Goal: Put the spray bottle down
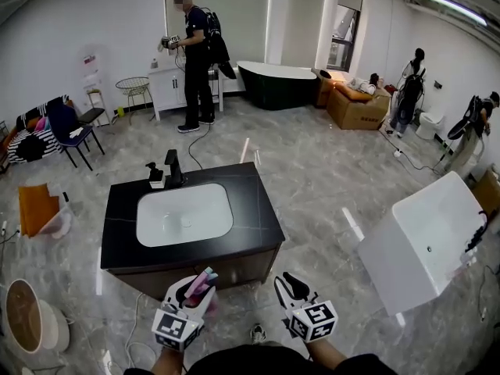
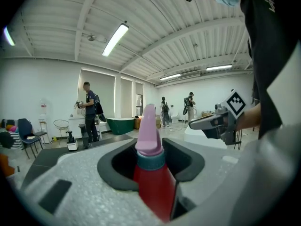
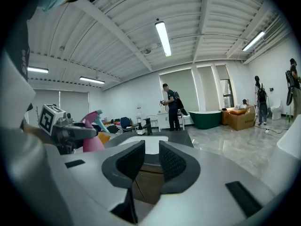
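— Where is the spray bottle sitting right now?

— It is not sitting anywhere. The red plastic spray bottle with its teal collar and pink trigger head is being gripped by the left gripper, whose dark pads are pressing on its body while its nozzle is pointing up and forward.

— And the other tong?

— The right gripper is hanging just beside the left one, its ribbed jaws standing slightly apart and holding nothing.

— What is lying ahead of them?

— Both are pointing at the black-topped vanity cabinet, which is carrying a white rectangular basin and a black faucet at its far edge. The bottle seems to be hovering just short of the cabinet's near edge, though the steep angle is making that hard to judge.

— Anything else around?

— A white freestanding bathtub is standing on the grey marbled floor to the right, and a person in dark clothes is standing by the far wall.
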`<action>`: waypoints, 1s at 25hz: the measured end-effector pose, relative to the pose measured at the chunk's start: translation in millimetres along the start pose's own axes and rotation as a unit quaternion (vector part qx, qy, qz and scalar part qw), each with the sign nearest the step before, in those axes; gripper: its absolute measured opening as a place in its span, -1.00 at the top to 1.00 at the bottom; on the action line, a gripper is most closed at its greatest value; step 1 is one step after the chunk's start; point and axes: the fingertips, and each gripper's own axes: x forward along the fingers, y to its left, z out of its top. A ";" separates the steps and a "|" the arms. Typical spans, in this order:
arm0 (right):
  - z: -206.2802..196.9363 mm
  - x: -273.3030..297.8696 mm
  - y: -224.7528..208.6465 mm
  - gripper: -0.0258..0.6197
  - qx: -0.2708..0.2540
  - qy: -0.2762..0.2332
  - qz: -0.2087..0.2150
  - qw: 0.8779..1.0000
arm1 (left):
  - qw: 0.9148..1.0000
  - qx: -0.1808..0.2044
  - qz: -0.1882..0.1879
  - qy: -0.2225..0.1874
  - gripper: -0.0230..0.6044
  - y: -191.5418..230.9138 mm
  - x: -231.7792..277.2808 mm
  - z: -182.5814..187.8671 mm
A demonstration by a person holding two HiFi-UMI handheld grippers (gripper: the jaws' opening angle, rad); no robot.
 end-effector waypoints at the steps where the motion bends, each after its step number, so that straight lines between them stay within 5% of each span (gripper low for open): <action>1: 3.0 7.5 -8.4 0.65 -0.002 0.000 0.004 1.000 | 1.000 -0.003 0.004 0.000 0.40 3.3 10.3 0.1; 15: 22.5 82.3 -94.3 0.92 -0.015 0.017 0.037 0.999 | 0.999 0.002 0.048 -0.006 0.40 45.5 112.6 22.9; 25: 24.3 138.8 -123.5 0.92 0.013 0.035 -0.005 0.999 | 1.000 0.004 -0.005 -0.023 0.40 111.5 190.0 46.0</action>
